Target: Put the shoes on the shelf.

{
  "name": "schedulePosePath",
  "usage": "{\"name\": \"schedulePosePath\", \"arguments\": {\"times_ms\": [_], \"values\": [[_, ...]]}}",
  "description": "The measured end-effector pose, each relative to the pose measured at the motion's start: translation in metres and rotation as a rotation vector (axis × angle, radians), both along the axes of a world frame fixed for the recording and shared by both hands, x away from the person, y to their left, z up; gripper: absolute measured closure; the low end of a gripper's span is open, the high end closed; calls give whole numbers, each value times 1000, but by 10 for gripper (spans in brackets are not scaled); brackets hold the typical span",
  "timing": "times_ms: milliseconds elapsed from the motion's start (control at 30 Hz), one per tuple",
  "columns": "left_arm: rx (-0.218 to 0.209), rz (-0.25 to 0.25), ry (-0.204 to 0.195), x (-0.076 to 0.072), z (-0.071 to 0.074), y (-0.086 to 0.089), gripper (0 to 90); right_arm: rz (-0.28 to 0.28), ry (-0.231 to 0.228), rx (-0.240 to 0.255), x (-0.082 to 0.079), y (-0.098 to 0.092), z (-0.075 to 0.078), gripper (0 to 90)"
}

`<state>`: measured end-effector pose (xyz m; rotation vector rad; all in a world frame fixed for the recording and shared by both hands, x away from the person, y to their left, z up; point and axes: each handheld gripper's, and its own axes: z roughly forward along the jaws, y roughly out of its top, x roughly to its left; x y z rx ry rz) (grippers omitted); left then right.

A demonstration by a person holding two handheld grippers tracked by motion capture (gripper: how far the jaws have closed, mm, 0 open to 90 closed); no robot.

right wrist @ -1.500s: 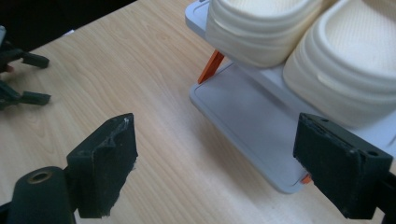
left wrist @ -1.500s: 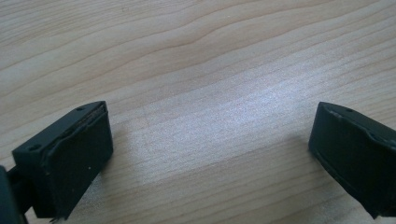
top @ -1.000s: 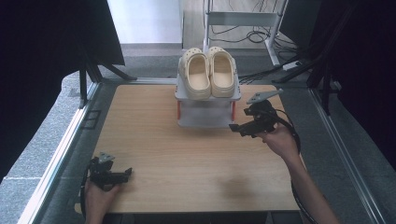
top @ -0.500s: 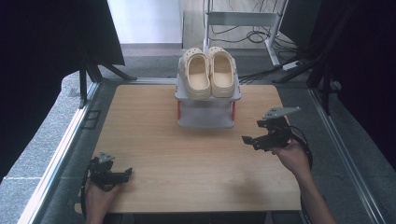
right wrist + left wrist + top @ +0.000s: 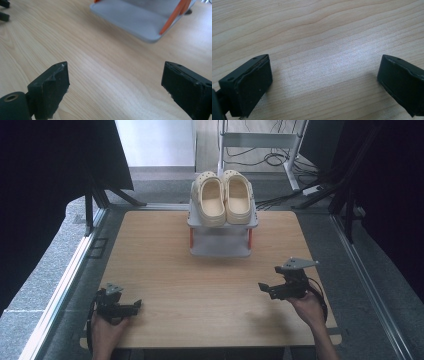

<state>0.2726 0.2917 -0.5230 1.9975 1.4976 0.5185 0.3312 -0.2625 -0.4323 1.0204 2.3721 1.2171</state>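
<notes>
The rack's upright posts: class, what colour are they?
Orange-red, linking two grey shelves. The posts show best in the right gripper view.

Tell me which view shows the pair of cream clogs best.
The high view: both cream clogs sit side by side on top of the grey rack. The right gripper view catches just the rack's lower shelf and orange posts; the left gripper view shows bare table.

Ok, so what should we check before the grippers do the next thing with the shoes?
1. Pair of cream clogs sitting side by side on the grey rack: ok.
2. Right hand-held gripper empty, jaws just opened wide: ok.
3. Left hand-held gripper open and empty, low over the wooden table: ok.
4. Bare table between both grippers and the rack: ok.
5. Rack's bottom shelf free: ok.
6. Clogs steady on the rack: cannot tell.
</notes>
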Motion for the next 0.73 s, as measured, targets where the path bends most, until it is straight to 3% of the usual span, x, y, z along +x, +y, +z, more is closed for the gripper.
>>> {"name": "schedulePosePath", "arguments": {"times_ms": [233,400,500,533,733], "values": [[1,0,-1,0,0,0,0,-28,37,-14,-1,-4,-47,73],[0,0,0,0,0,0,0,-35,57,-24,-1,-4,-71,73],[1,0,-1,0,0,0,0,-36,72,-56,-1,-3,-84,79],[0,1,-1,0,0,0,0,-37,89,-67,0,-3,-85,85],[1,1,0,0,0,0,0,-63,47,-125,-4,2,-86,125]]}}
